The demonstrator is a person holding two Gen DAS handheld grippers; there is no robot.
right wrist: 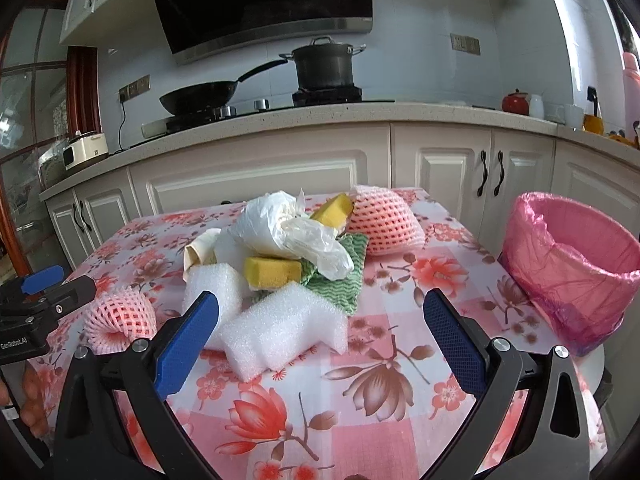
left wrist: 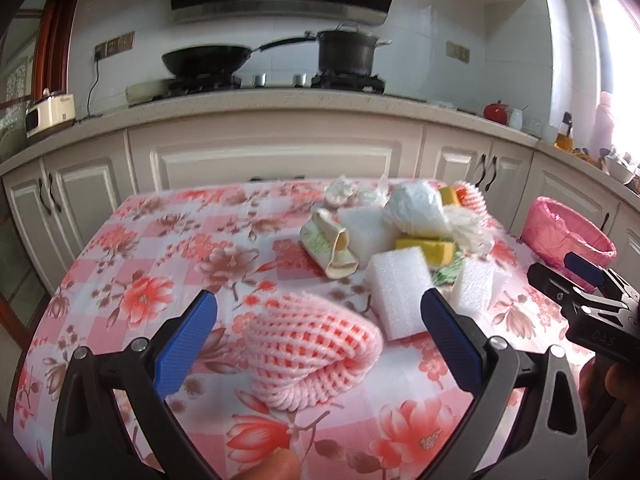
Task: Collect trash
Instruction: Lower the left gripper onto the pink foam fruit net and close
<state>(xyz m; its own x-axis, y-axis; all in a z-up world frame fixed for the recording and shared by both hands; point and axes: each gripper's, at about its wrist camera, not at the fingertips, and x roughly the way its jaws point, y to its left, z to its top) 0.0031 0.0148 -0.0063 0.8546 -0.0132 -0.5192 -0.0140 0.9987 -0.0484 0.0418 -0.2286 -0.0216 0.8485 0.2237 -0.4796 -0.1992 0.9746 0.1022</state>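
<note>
A pile of trash lies on the flowered tablecloth [left wrist: 160,248]: white foam blocks [right wrist: 280,328], yellow sponges [right wrist: 272,270], a white plastic bag [right wrist: 288,232], a green cloth [right wrist: 344,276] and a pink foam net [right wrist: 384,220]. A second pink foam net [left wrist: 308,344] lies apart, between the open fingers of my left gripper [left wrist: 320,320], untouched; it also shows in the right wrist view [right wrist: 120,316]. My right gripper [right wrist: 320,320] is open and empty, just before the foam blocks. A bin with a pink liner [right wrist: 572,264] stands off the table's right edge.
Behind the table runs a kitchen counter [right wrist: 360,116] with white cabinets, a stove with a wok [right wrist: 196,98] and a pot [right wrist: 324,64]. A white cooker [right wrist: 84,150] stands at the left. The right gripper shows in the left wrist view [left wrist: 580,284].
</note>
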